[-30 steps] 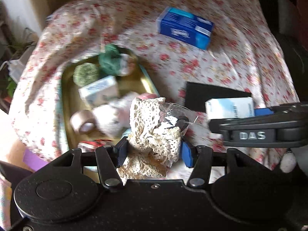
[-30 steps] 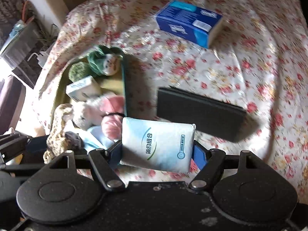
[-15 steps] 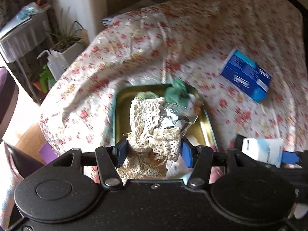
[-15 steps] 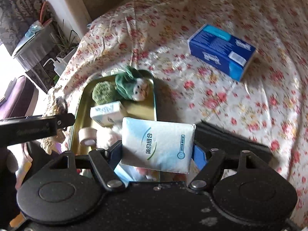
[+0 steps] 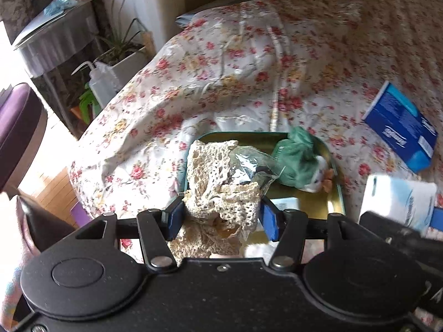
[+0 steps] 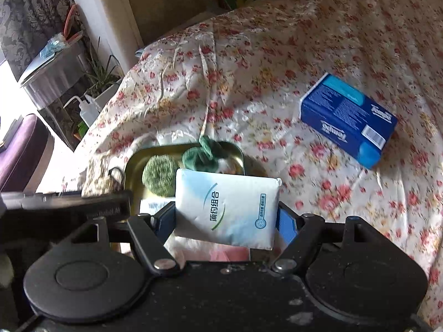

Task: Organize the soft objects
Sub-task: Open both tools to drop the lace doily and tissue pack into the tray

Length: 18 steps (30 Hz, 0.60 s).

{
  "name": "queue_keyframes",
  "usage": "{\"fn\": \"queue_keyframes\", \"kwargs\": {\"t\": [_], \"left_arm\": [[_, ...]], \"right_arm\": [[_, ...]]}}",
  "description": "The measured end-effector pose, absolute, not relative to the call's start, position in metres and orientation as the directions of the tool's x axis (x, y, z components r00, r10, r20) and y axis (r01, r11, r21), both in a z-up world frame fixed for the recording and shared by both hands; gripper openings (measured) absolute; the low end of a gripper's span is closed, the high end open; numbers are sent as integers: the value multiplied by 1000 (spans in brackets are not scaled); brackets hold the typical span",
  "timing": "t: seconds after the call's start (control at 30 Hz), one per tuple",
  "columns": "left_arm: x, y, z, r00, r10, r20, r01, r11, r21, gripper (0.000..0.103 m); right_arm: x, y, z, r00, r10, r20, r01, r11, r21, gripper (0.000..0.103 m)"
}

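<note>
Looks like we're in someone's home: floral cloth (image 6: 304, 55) draped over furniture, potted plant (image 5: 121, 52) by patterned curtains (image 6: 27, 13), purple seat (image 5: 16, 127), wood floor (image 5: 55, 191).

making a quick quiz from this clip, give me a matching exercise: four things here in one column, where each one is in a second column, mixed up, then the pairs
Things:
1. cream lace cloth
2. white tissue pack
3. blue tissue box
4. green plush toy

Places:
A. lying in the gold tray
B. clamped in the right gripper
C. lying on the floral bedspread, outside the tray
D. clamped in the left gripper

Pairs: 1-D, 2-B, 3-C, 4-A
</note>
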<state>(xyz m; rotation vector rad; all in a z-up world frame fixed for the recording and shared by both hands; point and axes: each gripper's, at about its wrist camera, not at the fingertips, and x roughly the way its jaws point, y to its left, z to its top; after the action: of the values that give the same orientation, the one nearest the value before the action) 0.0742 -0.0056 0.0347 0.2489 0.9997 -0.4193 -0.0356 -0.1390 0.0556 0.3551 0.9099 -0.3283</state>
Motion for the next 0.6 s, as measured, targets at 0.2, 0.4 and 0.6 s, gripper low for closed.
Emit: {"fn": "queue_keyframes", "kwargs": {"t": [0.2,0.4,0.6], "left_arm": [[87,-2,25,458,-202,-866,410,912,4,59],[92,-1,26,465,-189,-865,372,928,-3,70],[96,2,23,452,-169,-876,325,946,-14,72]], "right_arm": [[-12,-142,53,587,-137,-798,421,894,156,74],[6,-145,47,597,-135,-791,424,890,169,75],[8,-151,41,603,-98,-792,414,887,206,78]]}}
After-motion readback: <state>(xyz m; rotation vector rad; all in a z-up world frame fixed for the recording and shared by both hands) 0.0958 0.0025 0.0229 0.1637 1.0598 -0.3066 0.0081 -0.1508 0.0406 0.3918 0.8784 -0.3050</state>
